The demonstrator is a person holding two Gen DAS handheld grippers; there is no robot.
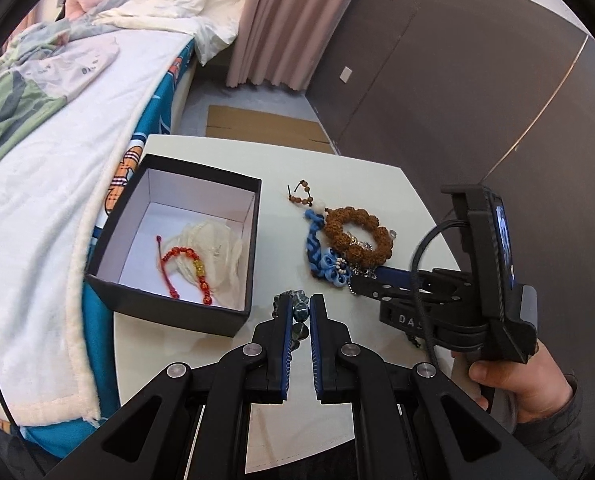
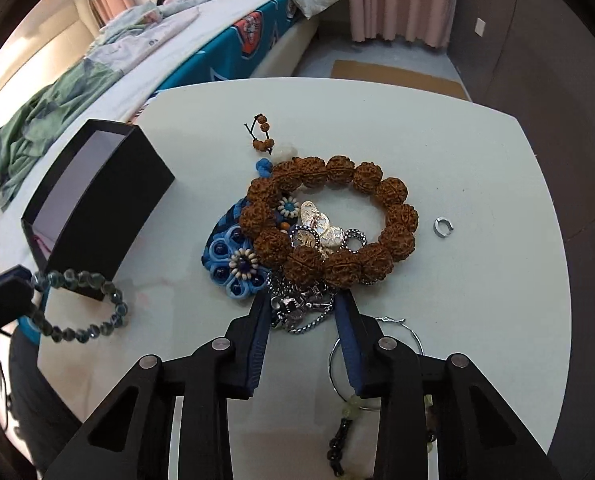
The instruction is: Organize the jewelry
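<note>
Two grippers: left (image 1: pixel 300 312) jaws clamp the grey bracelet (image 2: pixel 81 304) at the box's (image 1: pixel 177 236) 4 o'clock; right (image 2: pixel 302 312) jaws spread around chains (image 2: pixel 301 312).

1. A white table (image 2: pixel 437 128) with rounded corners carries everything; it stands just beside a bed (image 1: pixel 49 184).
2. A black box (image 1: pixel 177 240), open on top, sits on the table's bed-side part.
3. Near the middle lies a heap: a brown bead bracelet (image 2: pixel 333 220) over a blue braided piece (image 2: pixel 233 256) and a tangle of silver chains (image 2: pixel 301 312).
4. A short brown bead string (image 2: pixel 263 132) lies at the heap's far edge.
5. A small silver ring (image 2: pixel 443 227) lies alone, apart from the brown bracelet.
6. A wire hoop (image 2: pixel 411 330) and dark beads (image 2: pixel 337 448) lie at the near edge.
</note>
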